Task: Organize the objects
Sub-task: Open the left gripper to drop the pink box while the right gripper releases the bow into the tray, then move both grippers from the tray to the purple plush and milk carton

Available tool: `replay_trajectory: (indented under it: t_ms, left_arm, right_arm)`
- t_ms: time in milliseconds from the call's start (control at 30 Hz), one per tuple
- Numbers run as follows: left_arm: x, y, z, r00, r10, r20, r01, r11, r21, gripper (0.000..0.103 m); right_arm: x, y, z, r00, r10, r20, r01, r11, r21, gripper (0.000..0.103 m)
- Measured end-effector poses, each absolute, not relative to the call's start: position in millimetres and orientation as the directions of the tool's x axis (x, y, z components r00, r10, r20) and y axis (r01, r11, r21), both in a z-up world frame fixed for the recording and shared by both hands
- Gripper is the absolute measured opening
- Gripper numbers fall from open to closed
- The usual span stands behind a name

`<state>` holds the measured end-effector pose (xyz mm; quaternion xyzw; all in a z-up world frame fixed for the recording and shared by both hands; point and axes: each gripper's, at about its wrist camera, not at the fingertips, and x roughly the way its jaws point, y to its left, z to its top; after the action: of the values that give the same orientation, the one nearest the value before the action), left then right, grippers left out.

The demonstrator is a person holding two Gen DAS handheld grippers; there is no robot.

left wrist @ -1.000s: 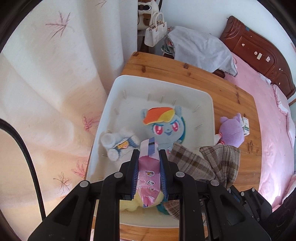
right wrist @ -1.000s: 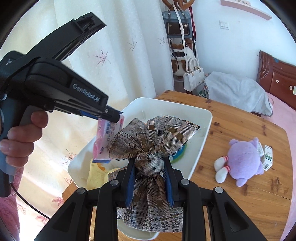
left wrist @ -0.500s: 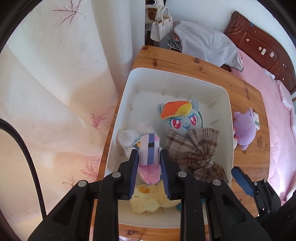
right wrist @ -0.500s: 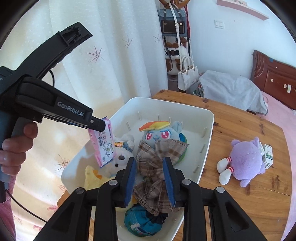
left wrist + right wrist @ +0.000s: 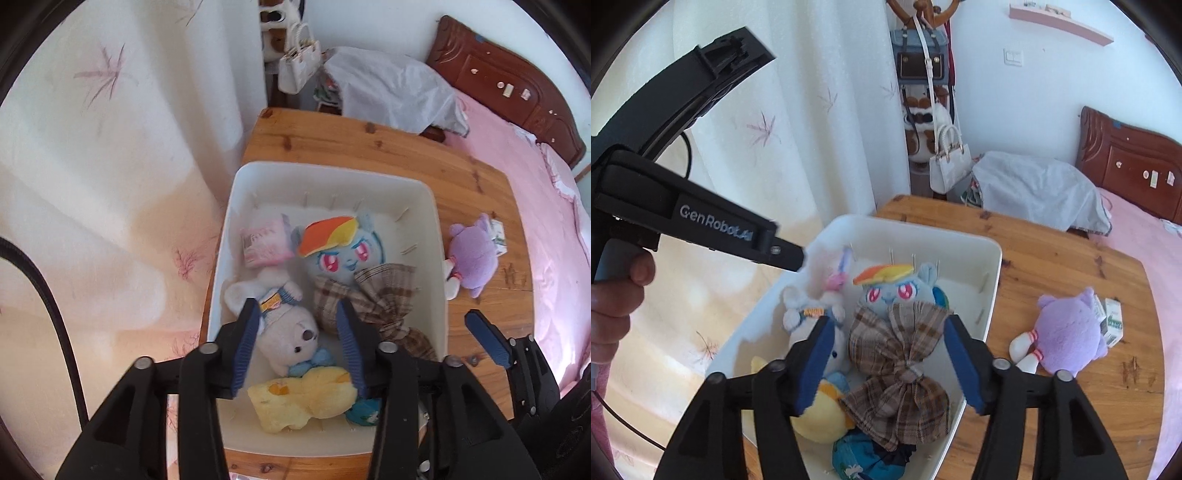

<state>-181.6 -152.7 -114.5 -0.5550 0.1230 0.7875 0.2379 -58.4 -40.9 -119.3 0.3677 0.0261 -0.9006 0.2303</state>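
My left gripper (image 5: 295, 314) hangs over the white bin (image 5: 332, 173), its jaws opening with nothing pressed between them. A white bear plush (image 5: 291, 328) lies below them. The pink packet (image 5: 264, 245) is loose in the bin beside the rainbow-maned pony plush (image 5: 340, 247). My right gripper (image 5: 886, 325) is also opening above the bin (image 5: 923, 229). The plaid bow (image 5: 897, 354) lies free under it, against the pony (image 5: 890, 291). The pink packet (image 5: 838, 277) shows blurred below the left gripper's tip. A purple plush (image 5: 1067, 336) lies on the table.
A yellow plush (image 5: 303, 398) and a blue bundle (image 5: 864, 458) fill the bin's near end. Small boxes (image 5: 1112, 321) sit by the purple plush on the wooden table (image 5: 1071, 251). Curtain (image 5: 129, 166) hangs left; a pink bed (image 5: 535, 166) lies right. A white handbag (image 5: 949, 166) hangs behind.
Both grippers went from shut to open. The pink packet left the left jaws and dropped into the bin. The plaid bow came down into the bin and was let go.
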Motion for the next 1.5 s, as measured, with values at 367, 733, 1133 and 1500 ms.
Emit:
replay_trajectory:
  t_ms: [367, 733, 1133, 1500]
  left_arm:
    - [-180, -126, -67, -0.291, 0.344, -0.892, -0.504, -0.848, -0.163, 0.067]
    - [-166, -75, -45, -0.276, 0.396, -0.876, -0.417, -0.87, -0.262, 0.067]
    - [-151, -21, -65, -0.286, 0.365, -0.886, -0.262, -0.919, -0.294, 0.074]
    - [-151, 24, -120, -0.238, 0.317, -0.918, -0.135, -0.947, -0.292, 0.074]
  right_arm:
    - [-64, -11, -83, -0.692, -0.316, -0.649, 0.373, -0.926, 0.054, 0.076]
    - [-70, 59, -66, -0.739, -0.282, -0.612, 0.336, -0.941, 0.028, 0.08]
    - [-85, 130, -63, -0.808, -0.31, -0.501, 0.371, -0.929, -0.023, 0.083]
    - [-120, 192, -88, -0.809, -0.346, -0.475, 0.372, -0.927, 0.041, 0.084]
